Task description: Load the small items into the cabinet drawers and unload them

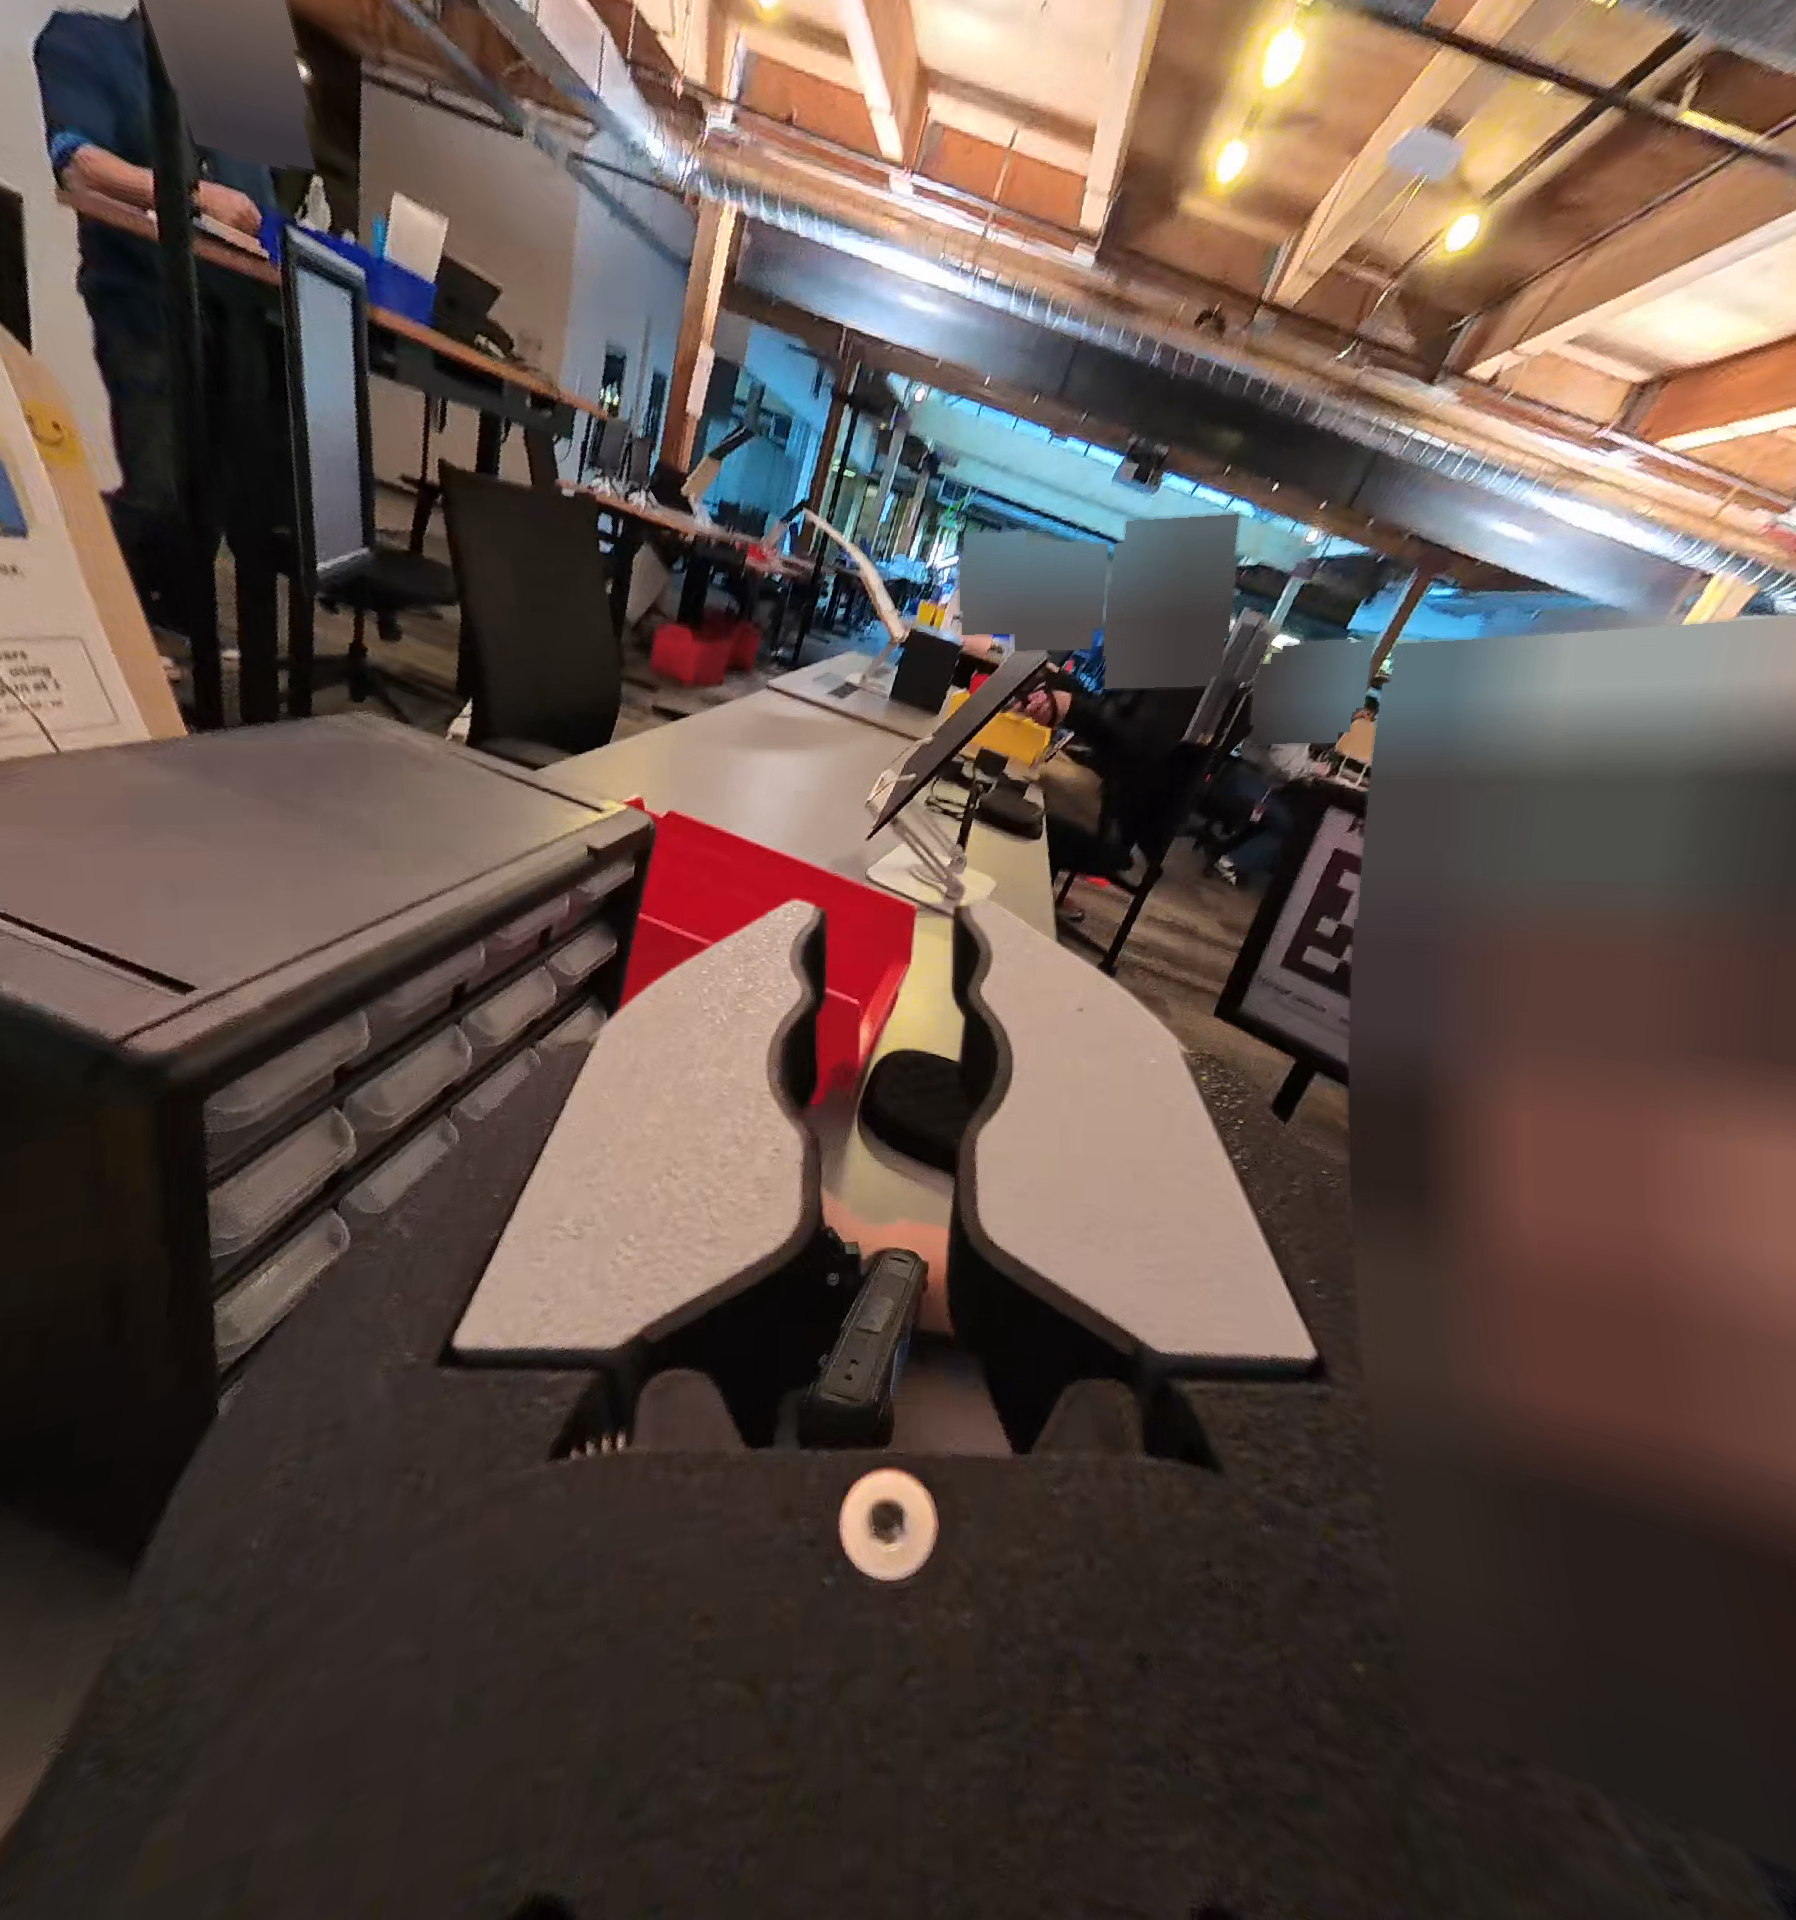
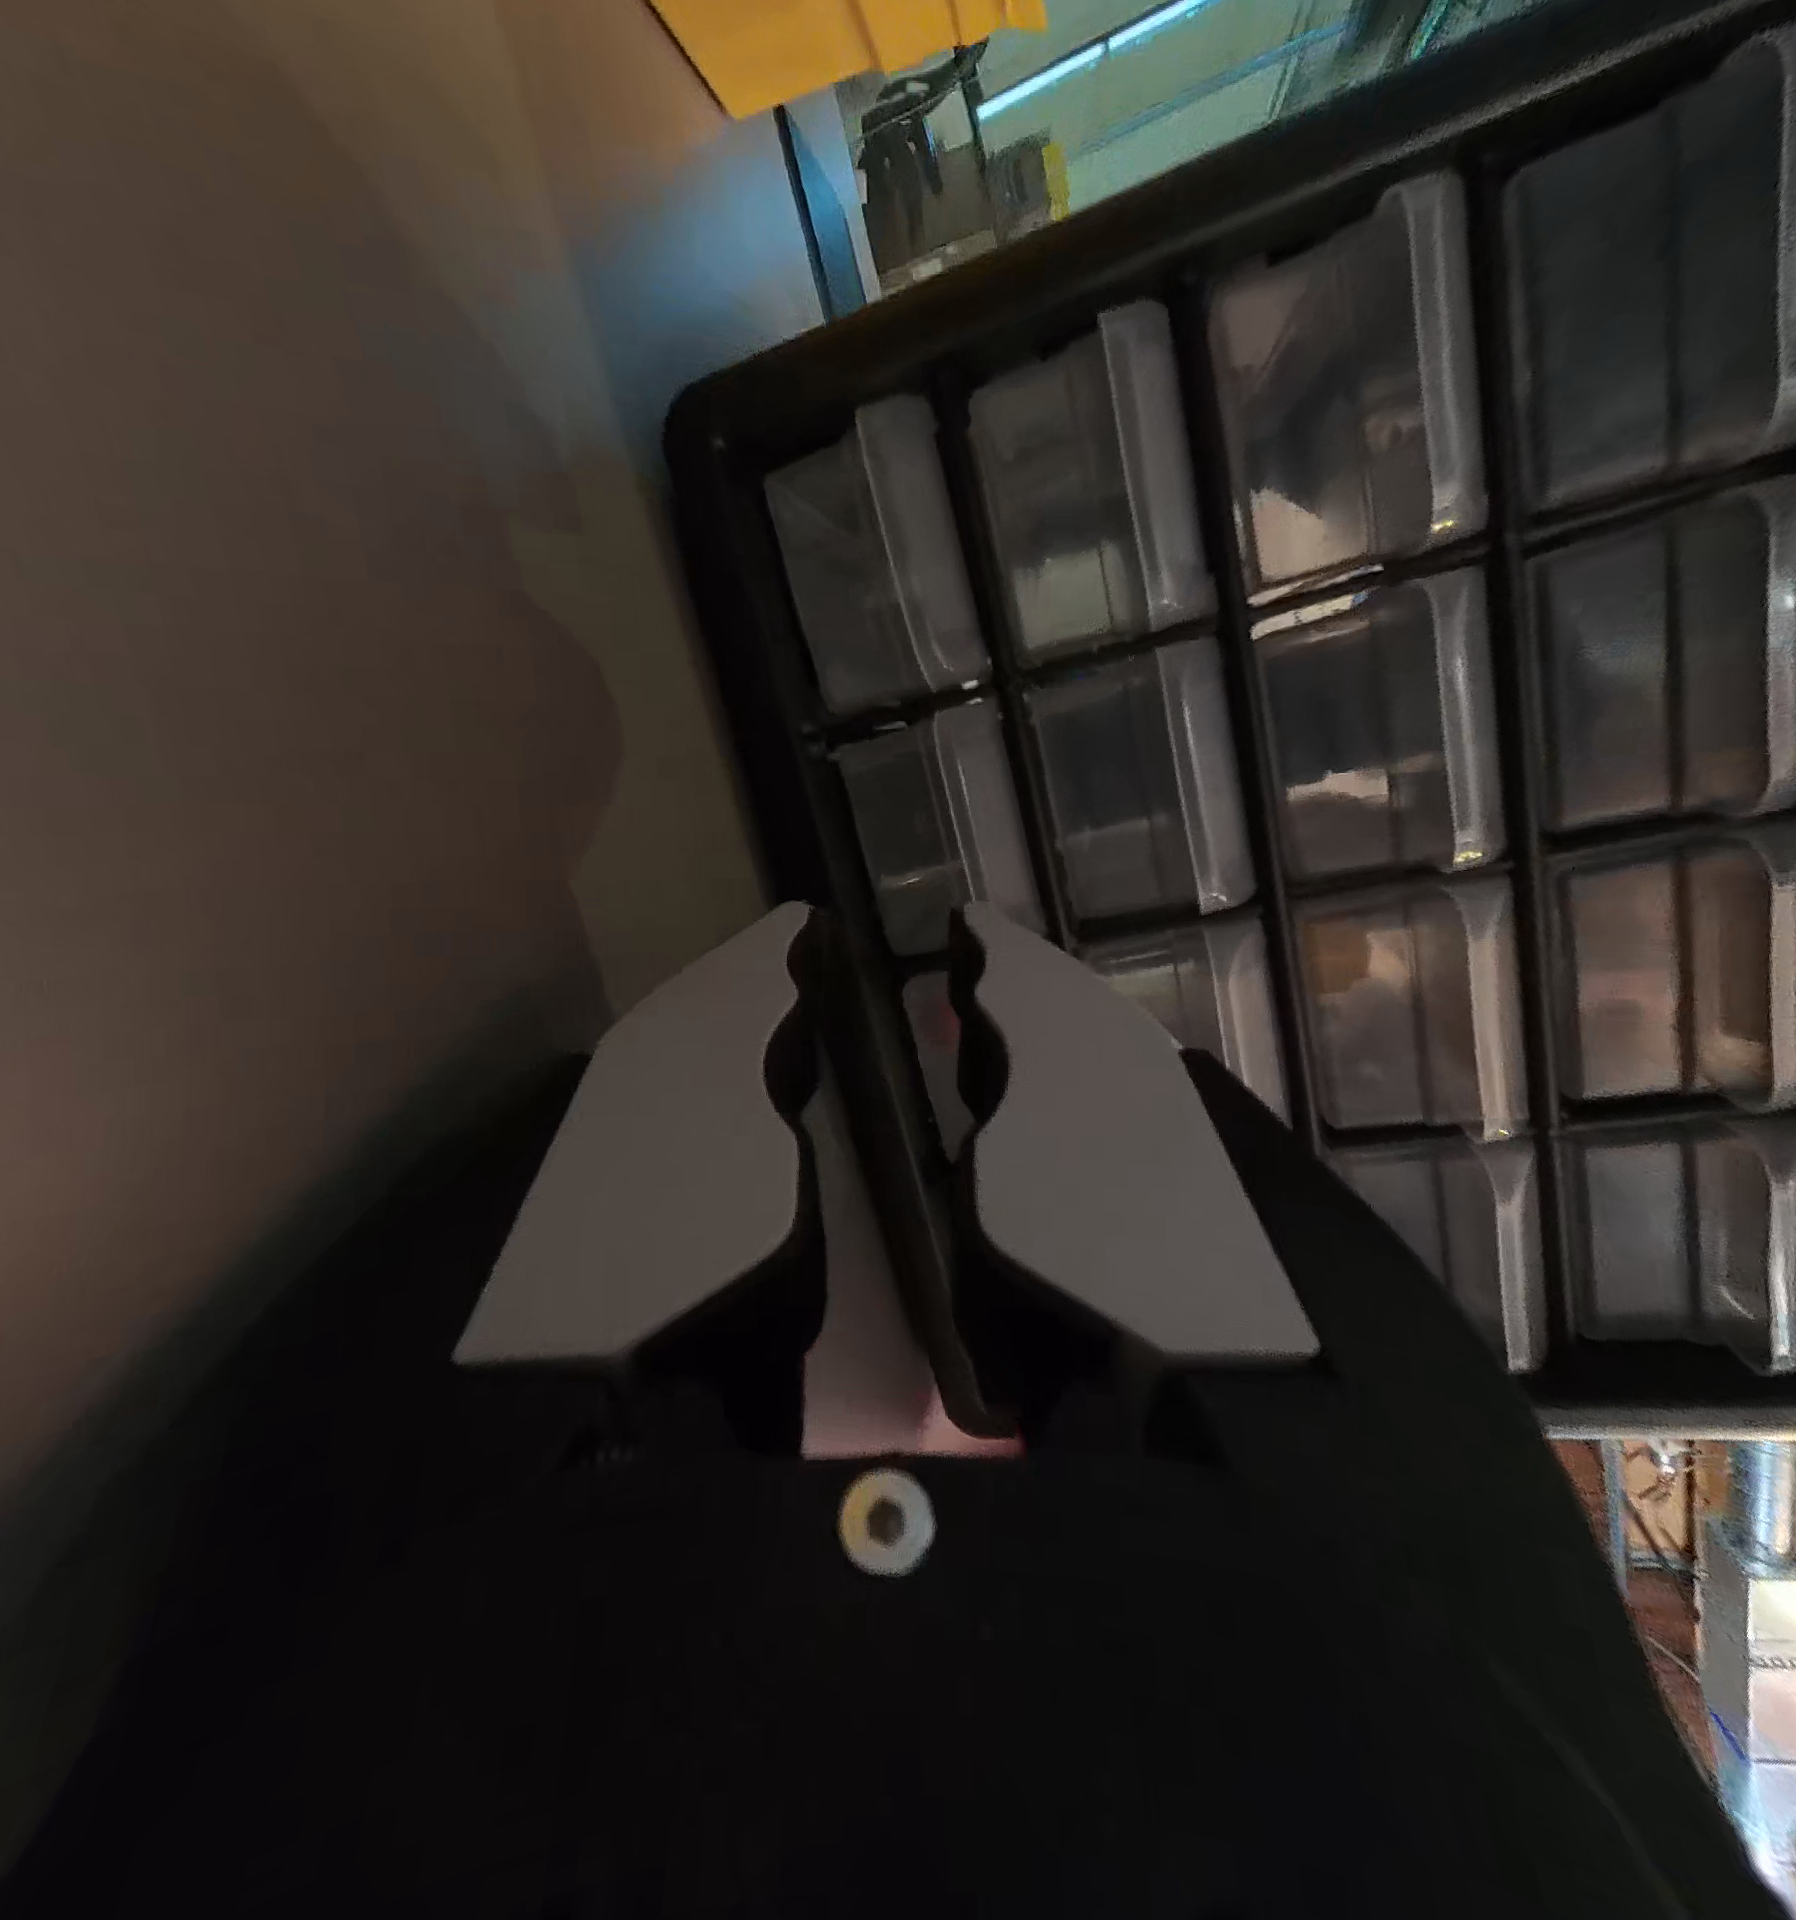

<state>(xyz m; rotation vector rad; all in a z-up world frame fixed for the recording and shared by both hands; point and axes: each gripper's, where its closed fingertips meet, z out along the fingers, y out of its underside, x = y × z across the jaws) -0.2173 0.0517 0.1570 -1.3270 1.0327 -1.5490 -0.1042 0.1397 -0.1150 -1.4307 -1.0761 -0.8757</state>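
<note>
The black cabinet with rows of clear drawers, all closed, stands at the left of the left wrist view. My left gripper is open just right of it. A small black oval item lies between its fingers, against the right one. A black oblong item lies near the finger bases. In the right wrist view the cabinet is tilted, its drawers facing me. My right gripper is open at the cabinet's lower corner, with the black frame edge running between its fingers.
A red bin sits on the grey table behind the left gripper. A tablet on a stand stands farther back. A cardboard box is behind the cabinet. People stand at the far desks. A yellow object lies beyond the cabinet. One gripper's finger ends stand about 30 cm off the other's.
</note>
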